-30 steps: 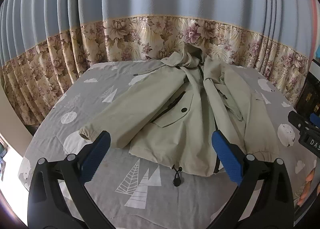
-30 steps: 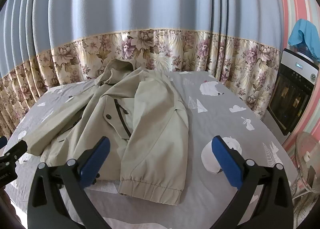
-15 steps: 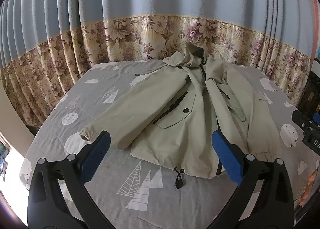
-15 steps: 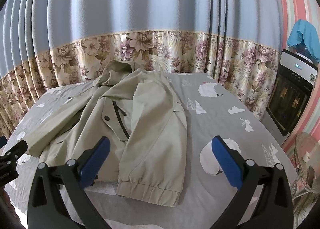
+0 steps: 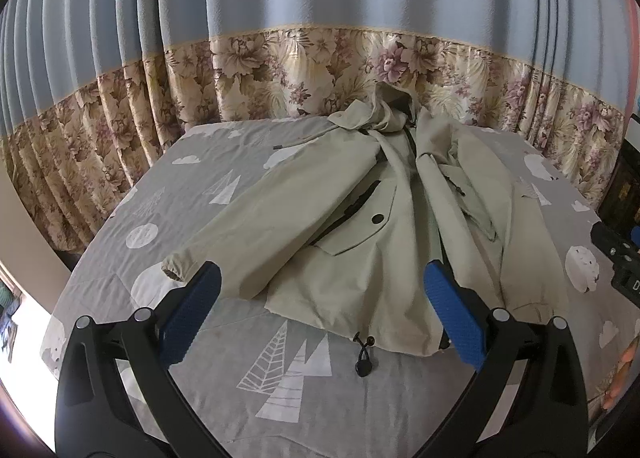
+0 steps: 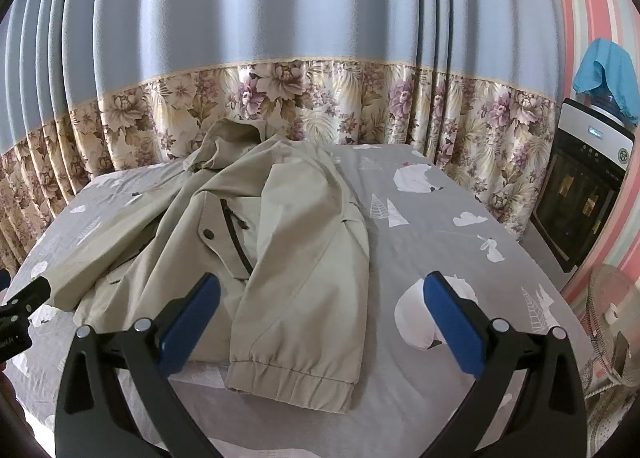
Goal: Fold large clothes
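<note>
A beige hooded jacket (image 5: 360,226) lies spread on a bed with a grey patterned sheet (image 5: 192,194), hood toward the curtain. Its left sleeve (image 5: 240,242) stretches out toward the bed's left side. Its right sleeve (image 6: 316,278) is folded over the body, cuff near the front edge. My left gripper (image 5: 320,282) is open and empty, held above the jacket's hem and black drawcord (image 5: 364,354). My right gripper (image 6: 320,286) is open and empty, above the folded sleeve's cuff (image 6: 292,382).
A blue curtain with a floral border (image 5: 320,58) hangs behind the bed. A water dispenser (image 6: 580,186) with a blue cloth on top stands at the right, with a fan (image 6: 612,314) beside it. Bare sheet lies right of the jacket (image 6: 440,226).
Both grippers have drifted slightly; the jacket sits a little lower and nearer in both views. The jacket itself has not moved.
</note>
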{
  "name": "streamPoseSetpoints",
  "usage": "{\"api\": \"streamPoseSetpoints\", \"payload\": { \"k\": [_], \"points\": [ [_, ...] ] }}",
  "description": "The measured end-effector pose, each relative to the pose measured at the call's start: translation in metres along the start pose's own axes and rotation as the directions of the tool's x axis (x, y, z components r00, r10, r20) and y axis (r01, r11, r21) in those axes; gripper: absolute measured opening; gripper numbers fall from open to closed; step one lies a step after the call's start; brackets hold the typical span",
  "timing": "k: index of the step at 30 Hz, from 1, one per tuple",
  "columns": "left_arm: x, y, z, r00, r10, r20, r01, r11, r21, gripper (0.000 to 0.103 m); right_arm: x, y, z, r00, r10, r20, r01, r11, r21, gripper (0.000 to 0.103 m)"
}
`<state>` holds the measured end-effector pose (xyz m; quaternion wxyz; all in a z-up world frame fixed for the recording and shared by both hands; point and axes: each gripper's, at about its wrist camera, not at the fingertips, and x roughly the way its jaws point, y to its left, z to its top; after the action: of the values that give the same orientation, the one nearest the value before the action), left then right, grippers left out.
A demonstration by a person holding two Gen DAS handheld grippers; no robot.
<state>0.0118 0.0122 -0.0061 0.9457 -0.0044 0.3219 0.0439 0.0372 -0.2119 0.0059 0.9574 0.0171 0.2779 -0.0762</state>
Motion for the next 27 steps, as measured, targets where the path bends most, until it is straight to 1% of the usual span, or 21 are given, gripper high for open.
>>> {"api": "streamPoseSetpoints", "payload": {
  "k": [7, 11, 14, 16, 18, 20, 22, 27],
  "points": [
    [0.000, 0.007, 0.000, 1.000, 0.011, -0.004, -0.011, 1.000, -0.009, 0.100, -0.003, -0.002, 0.000, 1.000, 0.004, 0.029, -0.004, 1.000, -0.008, 0.101],
    [-0.003, 0.009, 0.000, 1.000, 0.021, 0.001, -0.021, 1.000, 0.004, 0.100, -0.004, 0.000, -0.001, 0.999, 0.001, 0.040, 0.001, 0.999, -0.042, 0.101],
    [-0.004, 0.008, 0.001, 0.999, 0.036, -0.005, -0.036, 0.999, 0.022, 0.100, -0.002, 0.002, -0.002, 0.999, 0.030, 0.019, -0.029, 0.998, -0.051, 0.101],
    [-0.004, 0.007, 0.002, 0.998, 0.059, -0.009, -0.059, 0.997, 0.040, 0.100, -0.004, 0.002, -0.003, 0.999, 0.050, 0.020, -0.049, 0.997, -0.058, 0.101],
    [-0.005, 0.006, 0.001, 0.997, 0.075, -0.004, -0.074, 0.995, 0.063, 0.100, -0.007, 0.002, -0.003, 0.999, 0.034, 0.030, -0.032, 0.997, -0.069, 0.101],
    [-0.005, 0.009, 0.000, 0.998, 0.062, -0.006, -0.062, 0.996, 0.063, 0.100, -0.009, 0.002, -0.003, 0.999, 0.019, 0.041, -0.016, 0.997, -0.081, 0.101],
    [-0.004, 0.014, 0.000, 0.999, 0.048, -0.008, -0.048, 0.998, 0.037, 0.100, -0.011, 0.001, -0.004, 0.999, 0.009, 0.052, -0.004, 0.996, -0.090, 0.101],
    [0.003, 0.022, 0.001, 1.000, 0.018, -0.022, -0.018, 1.000, 0.014, 0.100, -0.010, 0.000, -0.004, 0.998, 0.028, 0.051, -0.023, 0.995, -0.096, 0.101]
  ]
}}
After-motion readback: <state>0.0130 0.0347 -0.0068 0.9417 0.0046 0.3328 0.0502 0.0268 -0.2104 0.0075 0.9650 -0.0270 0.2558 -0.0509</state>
